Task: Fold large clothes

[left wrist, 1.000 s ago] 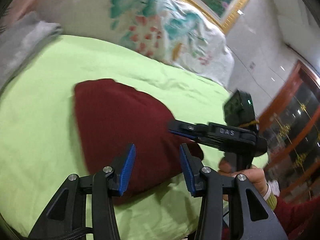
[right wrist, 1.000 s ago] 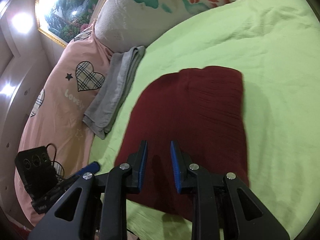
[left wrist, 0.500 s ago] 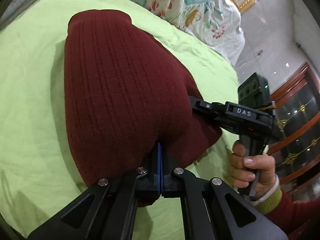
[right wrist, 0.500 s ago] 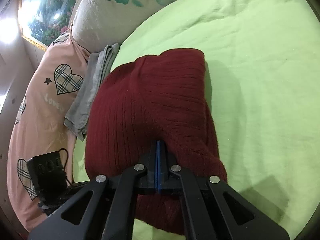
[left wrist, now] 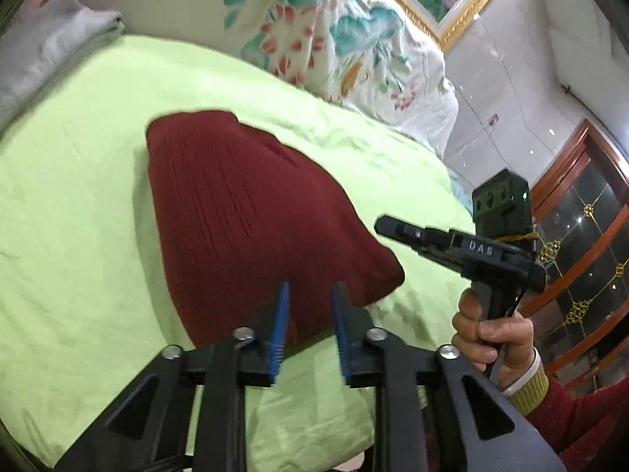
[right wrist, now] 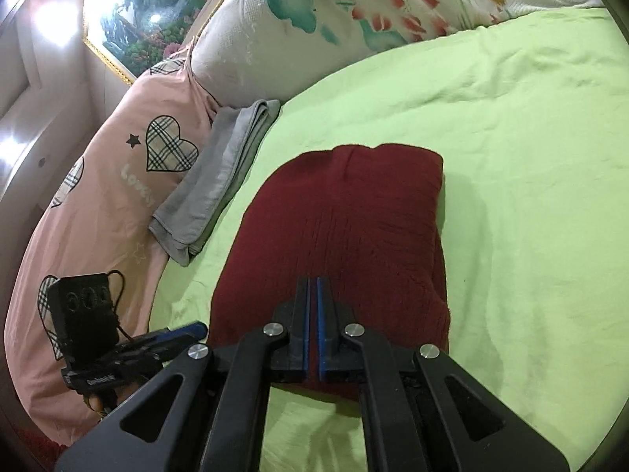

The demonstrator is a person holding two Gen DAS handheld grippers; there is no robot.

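Note:
A dark red knitted sweater lies folded into a thick block on the light green bed sheet. It also shows in the right wrist view. My left gripper is open, its blue pads just above the sweater's near edge, holding nothing. My right gripper has its jaws almost together with a thin strip of red showing between the pads, over the sweater's near edge. The right gripper also shows from the side in the left wrist view, off the sweater's right corner.
A folded grey garment lies at the sheet's left edge beside a pink quilt with plaid hearts. A floral white duvet is piled at the head of the bed. A wooden glass cabinet stands at right.
Half a second ago both grippers were shut on the sweater's near edge and lifting it. Now the left gripper has opened and backed off, and the sweater lies lower on the sheet.

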